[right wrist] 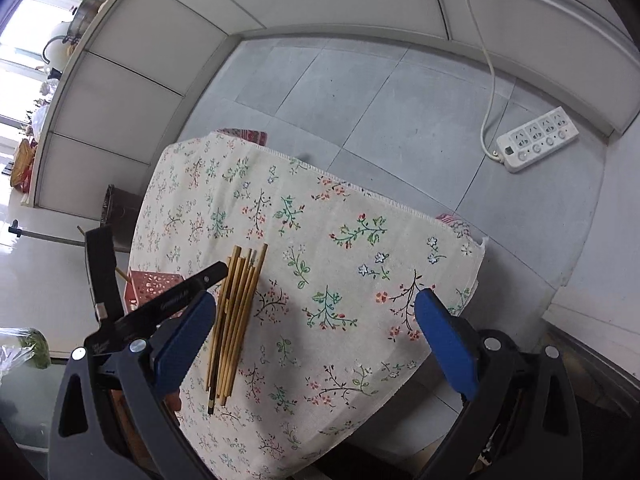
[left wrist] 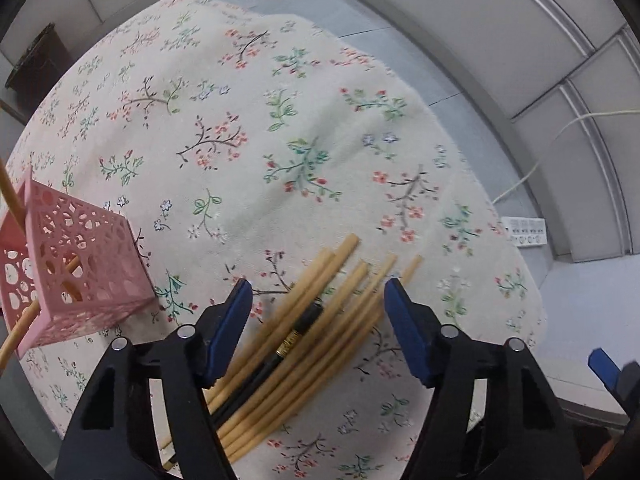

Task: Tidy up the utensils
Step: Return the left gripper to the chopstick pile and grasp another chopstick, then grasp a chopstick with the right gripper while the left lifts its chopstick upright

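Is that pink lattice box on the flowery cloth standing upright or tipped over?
Tipped over. The pink perforated box lies tilted on the floral tablecloth, with a bamboo chopstick poking out of it.

On the worktop (left wrist: 248, 92) lies one bundle of chopsticks (left wrist: 320, 320): about seven pale bamboo sticks, though they overlap and the exact count is hard to fix, plus one dark stick (left wrist: 298, 332) among them. One pink basket (left wrist: 86, 268) stands beside them, with at least one more bamboo stick (left wrist: 12, 196) in it. One power strip (right wrist: 538, 139) lies on the floor.
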Demonstrator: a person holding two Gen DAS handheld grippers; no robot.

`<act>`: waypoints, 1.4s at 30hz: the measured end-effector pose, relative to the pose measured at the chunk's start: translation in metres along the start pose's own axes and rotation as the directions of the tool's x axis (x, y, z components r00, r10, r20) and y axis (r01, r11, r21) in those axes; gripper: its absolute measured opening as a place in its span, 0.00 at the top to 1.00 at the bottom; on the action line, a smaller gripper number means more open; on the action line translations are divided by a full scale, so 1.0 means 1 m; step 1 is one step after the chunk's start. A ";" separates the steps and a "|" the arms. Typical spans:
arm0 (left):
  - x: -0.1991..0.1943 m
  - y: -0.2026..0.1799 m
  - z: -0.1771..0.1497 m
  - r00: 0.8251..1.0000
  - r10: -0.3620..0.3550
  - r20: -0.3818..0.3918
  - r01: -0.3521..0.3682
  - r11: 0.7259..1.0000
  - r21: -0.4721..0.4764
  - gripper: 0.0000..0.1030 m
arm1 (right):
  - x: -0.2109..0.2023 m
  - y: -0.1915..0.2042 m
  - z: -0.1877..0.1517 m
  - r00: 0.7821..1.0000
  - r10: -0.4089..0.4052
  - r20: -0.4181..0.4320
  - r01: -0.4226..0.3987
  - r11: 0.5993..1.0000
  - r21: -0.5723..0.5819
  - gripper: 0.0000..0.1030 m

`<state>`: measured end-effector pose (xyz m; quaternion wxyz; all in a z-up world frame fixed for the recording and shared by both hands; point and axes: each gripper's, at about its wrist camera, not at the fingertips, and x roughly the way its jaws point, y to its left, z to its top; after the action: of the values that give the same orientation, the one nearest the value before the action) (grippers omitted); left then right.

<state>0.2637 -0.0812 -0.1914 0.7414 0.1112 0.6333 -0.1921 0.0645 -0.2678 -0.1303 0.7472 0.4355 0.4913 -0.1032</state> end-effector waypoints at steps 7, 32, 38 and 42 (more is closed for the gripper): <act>0.014 0.004 0.007 0.999 0.047 -0.009 -0.047 0.999 0.007 0.53 | 0.005 -0.001 0.002 1.000 -0.004 -0.023 0.004 1.000 -0.006 0.06; -0.031 0.004 -0.048 0.988 0.091 0.125 -0.097 0.994 0.042 0.89 | 0.074 0.026 0.016 0.989 -0.111 -0.100 0.111 0.994 -0.004 0.08; -0.101 0.002 -0.094 0.961 0.067 0.269 -0.075 0.997 0.022 0.90 | 0.113 0.051 0.016 0.978 -0.115 -0.176 0.115 0.993 -0.015 0.25; -0.139 0.006 -0.118 0.933 0.071 0.353 -0.076 0.997 0.000 0.90 | 0.128 0.070 0.014 0.974 -0.140 -0.179 0.135 0.990 -0.043 0.52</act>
<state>0.1428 -0.0077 -0.0756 0.8487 0.1039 0.4843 -0.1854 0.1775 -0.2011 -0.1959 0.6969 0.3966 0.5879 -0.1069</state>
